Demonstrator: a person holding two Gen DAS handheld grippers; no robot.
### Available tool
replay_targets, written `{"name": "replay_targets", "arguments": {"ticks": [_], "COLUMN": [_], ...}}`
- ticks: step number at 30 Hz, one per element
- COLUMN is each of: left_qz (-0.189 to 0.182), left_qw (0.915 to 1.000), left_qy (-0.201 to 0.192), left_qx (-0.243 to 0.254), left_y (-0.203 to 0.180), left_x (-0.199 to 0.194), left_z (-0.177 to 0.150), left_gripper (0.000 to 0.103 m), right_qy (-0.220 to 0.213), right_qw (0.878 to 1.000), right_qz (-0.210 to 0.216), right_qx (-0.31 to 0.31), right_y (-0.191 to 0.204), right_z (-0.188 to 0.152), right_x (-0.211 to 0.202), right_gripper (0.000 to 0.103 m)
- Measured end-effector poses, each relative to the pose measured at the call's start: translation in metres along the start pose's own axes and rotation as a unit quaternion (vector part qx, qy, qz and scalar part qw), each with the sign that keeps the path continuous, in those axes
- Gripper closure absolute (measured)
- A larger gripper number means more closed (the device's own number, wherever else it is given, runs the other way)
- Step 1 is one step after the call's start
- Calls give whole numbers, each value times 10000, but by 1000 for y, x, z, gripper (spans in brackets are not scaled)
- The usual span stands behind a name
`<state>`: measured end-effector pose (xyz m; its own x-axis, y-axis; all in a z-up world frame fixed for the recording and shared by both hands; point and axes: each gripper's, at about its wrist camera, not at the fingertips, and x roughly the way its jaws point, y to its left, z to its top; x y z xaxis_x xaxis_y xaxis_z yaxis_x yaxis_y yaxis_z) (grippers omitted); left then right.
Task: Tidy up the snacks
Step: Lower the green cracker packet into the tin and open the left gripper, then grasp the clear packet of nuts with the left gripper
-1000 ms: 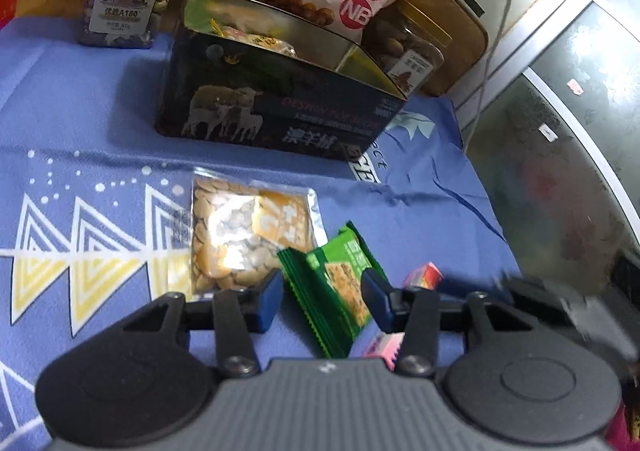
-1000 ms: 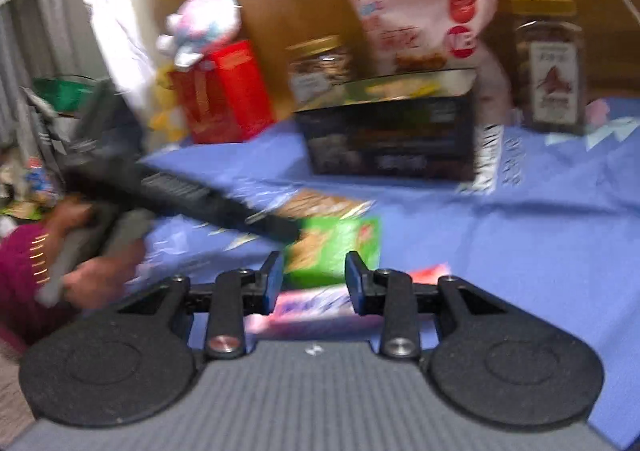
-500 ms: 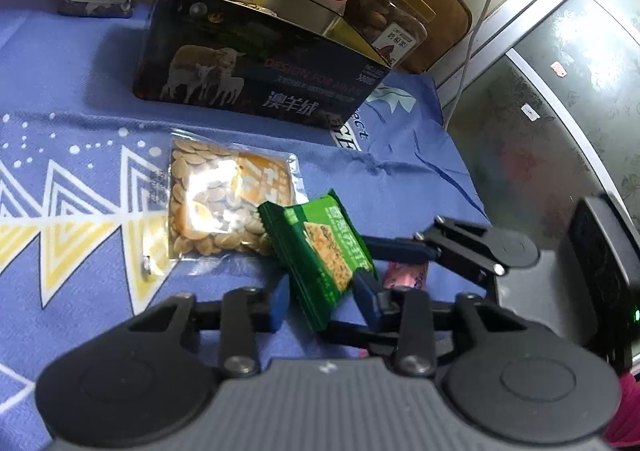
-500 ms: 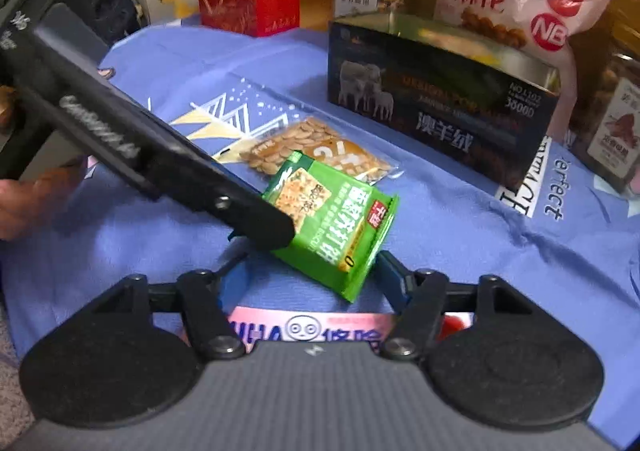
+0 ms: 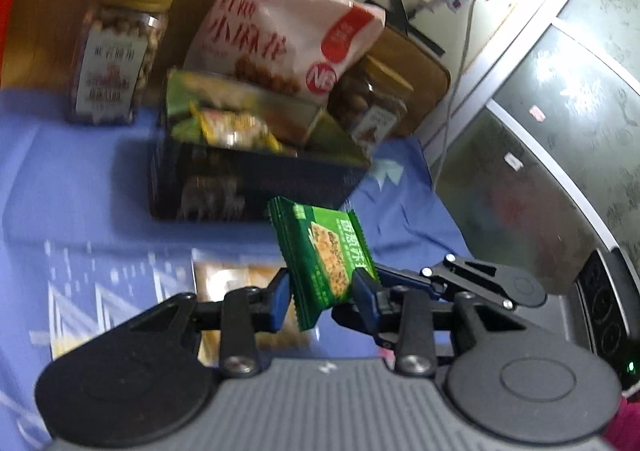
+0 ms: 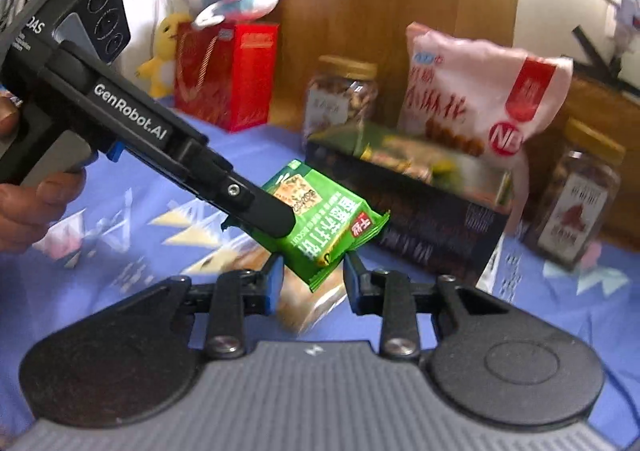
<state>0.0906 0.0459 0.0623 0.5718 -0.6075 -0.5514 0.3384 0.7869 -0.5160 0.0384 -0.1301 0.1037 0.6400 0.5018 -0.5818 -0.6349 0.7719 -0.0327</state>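
Through the left wrist camera we see our left gripper (image 5: 322, 297) clenched on the green biscuit packet (image 5: 325, 259), which hangs in the air clear of the blue cloth (image 5: 72, 187), short of the dark box (image 5: 256, 175). That box stands open and already holds several wrappers, a yellow one and green ones among them, so part of the sorting looks done. A clear packet of seeds (image 5: 236, 283) lies on the cloth just under our fingers, not yet collected. Behind the box stand a nut jar (image 5: 120, 51), a pink snack bag (image 5: 280, 27) and a second jar (image 5: 372, 103). The right gripper (image 5: 404, 283) pokes in from the right below the packet; its jaws are hidden from here.

Through the right wrist camera we see the left gripper (image 6: 280, 223) reaching in from the left, a hand (image 6: 28, 203) on its handle, with the green packet pinched at its tip. Our right gripper (image 6: 314, 279) is spread apart and carries nothing; the packet's lower corner hangs between its fingers without being squeezed. The seed packet shows as a blur beneath. We judge the task partway through: this packet needs dropping into the box, then the seeds at least remain.
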Motion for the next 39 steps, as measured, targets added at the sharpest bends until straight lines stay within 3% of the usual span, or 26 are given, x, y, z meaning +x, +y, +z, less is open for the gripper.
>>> {"name": "replay_targets", "arguments": {"ticks": [7, 12, 17, 21, 24, 27, 30, 34, 39], "left_qz": [41, 102, 295, 432, 657, 634, 348, 153, 248], "left_qw": [9978, 9978, 9980, 9976, 9964, 9966, 9981, 9973, 9989], "left_qy": [-461, -427, -257, -220, -153, 1, -229, -596, -383], "left_qx": [465, 490, 505, 493, 523, 526, 455, 394, -146], "left_y": [-17, -14, -6, 0, 2, 4, 6, 16, 48], "left_x": [19, 59, 101, 123, 131, 127, 96, 46, 17], "left_z": [52, 83, 92, 92, 91, 86, 77, 48, 7], "left_gripper": [70, 69, 70, 70, 69, 69, 69, 63, 63], "right_qy": [-470, -426, -247, -283, -385, -511, -622, -543, -70], "right_qw": [9974, 9949, 9923, 9896, 9877, 9861, 9846, 9813, 9665], "right_qz": [-541, -890, -1160, -1369, -1423, -1368, -1234, -547, 281], "right_qx": [107, 231, 362, 352, 521, 791, 1068, 1764, 2551], "right_y": [-30, -64, -85, -87, -91, -93, -90, -84, -76], "right_z": [32, 41, 34, 27, 23, 20, 12, -9, -27], "right_x": [11, 31, 54, 59, 54, 42, 24, 7, 19], "right_gripper": [68, 68, 67, 55, 55, 55, 55, 55, 55]}}
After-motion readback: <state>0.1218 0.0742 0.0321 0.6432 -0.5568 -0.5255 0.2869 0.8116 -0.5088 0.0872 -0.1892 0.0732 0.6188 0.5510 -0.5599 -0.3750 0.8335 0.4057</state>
